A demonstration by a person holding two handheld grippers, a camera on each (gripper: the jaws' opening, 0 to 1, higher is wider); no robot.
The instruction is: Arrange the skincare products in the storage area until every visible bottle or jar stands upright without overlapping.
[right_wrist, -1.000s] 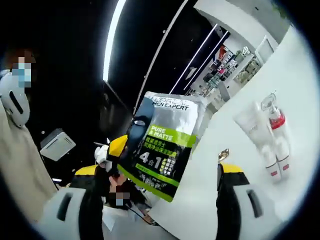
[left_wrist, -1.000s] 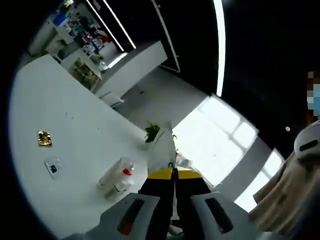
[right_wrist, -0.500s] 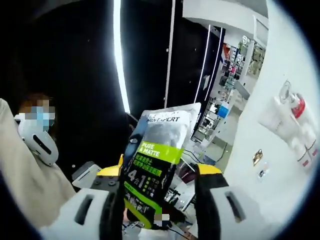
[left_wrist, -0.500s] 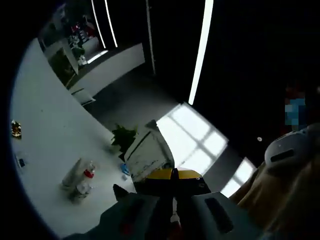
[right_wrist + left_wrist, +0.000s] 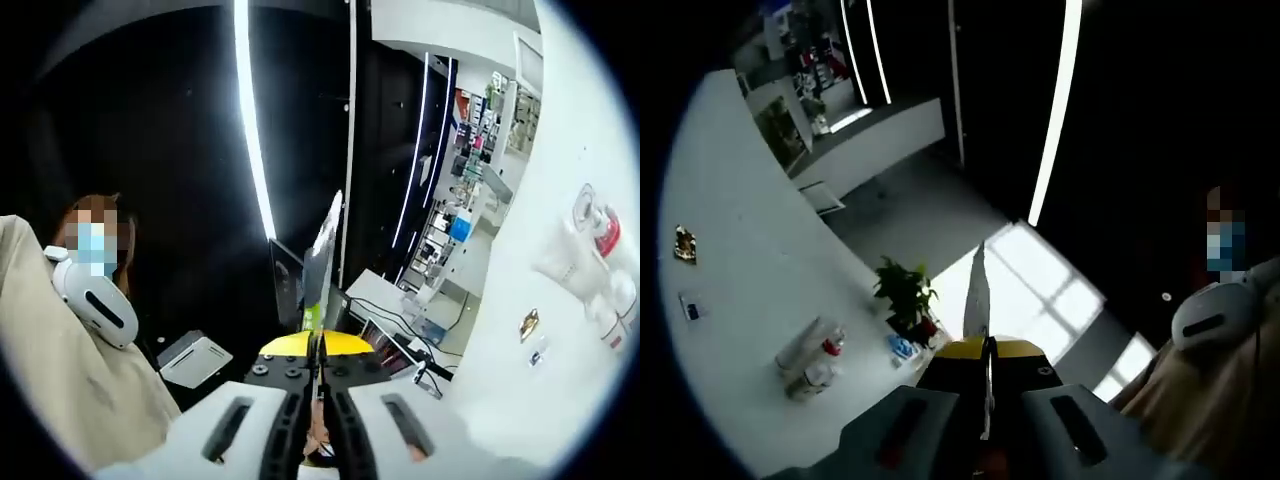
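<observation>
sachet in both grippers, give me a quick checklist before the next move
1. Left gripper shut on the thin flat sachet: ok, seen edge-on between its yellow-tipped fingers.
2. Right gripper shut on the same sachet: ok.
3. Sachet clear of the white table: ok, held in the air.
4. Clear bottles with a red cap upright: not ok, they look to be lying bundled on the table.
5. Free spot on the table for the sachet: ok, bare surface around the bottles.
6. Small gold-coloured item and small blue-marked packet are targets: cannot tell, too small.
</observation>
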